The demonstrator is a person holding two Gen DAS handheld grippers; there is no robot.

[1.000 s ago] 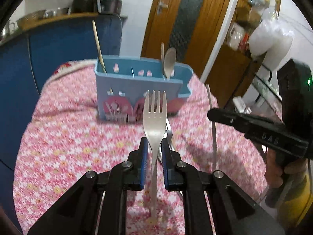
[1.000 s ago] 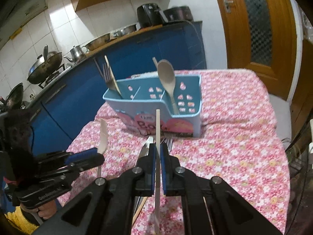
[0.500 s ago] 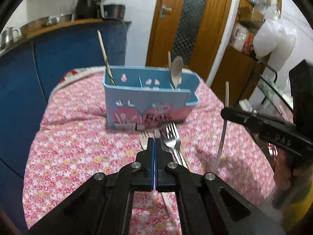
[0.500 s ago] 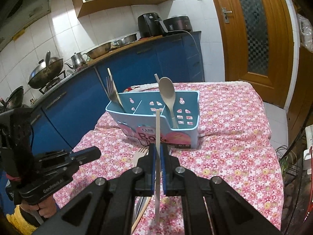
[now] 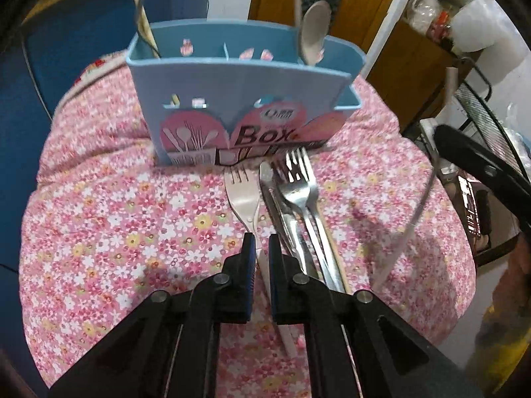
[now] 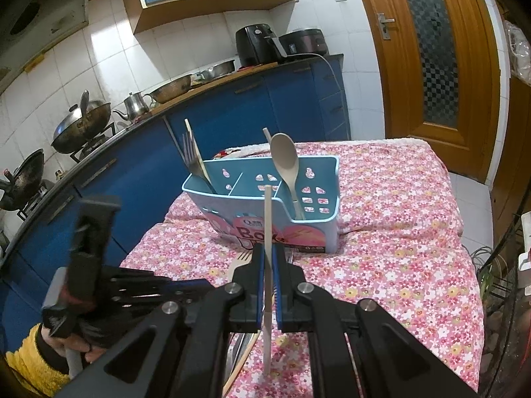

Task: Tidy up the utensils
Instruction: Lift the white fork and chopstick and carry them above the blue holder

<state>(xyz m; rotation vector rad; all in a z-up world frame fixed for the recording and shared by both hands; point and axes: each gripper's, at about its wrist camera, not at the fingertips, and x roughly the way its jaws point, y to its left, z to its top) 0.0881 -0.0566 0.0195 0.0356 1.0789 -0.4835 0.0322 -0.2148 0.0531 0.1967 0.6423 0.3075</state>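
Most of both views is pink flowered tablecloth [image 5: 116, 232], with the blue caddy [image 5: 239, 99] standing on it, dead ahead of both claws. Loose cutlery lies just before its front wall, tines toward it: steel forks [image 5: 298, 182] and a pale fork [image 5: 242, 195] whose handle runs straight back under the left gripper [image 5: 262, 242]. That gripper's jaws are barely parted and opening, clamping nothing I can see. The right gripper [image 6: 268, 258] is clamped on an upright pale utensil [image 6: 268, 212], lined up with the caddy's open top, so it probably goes in first.
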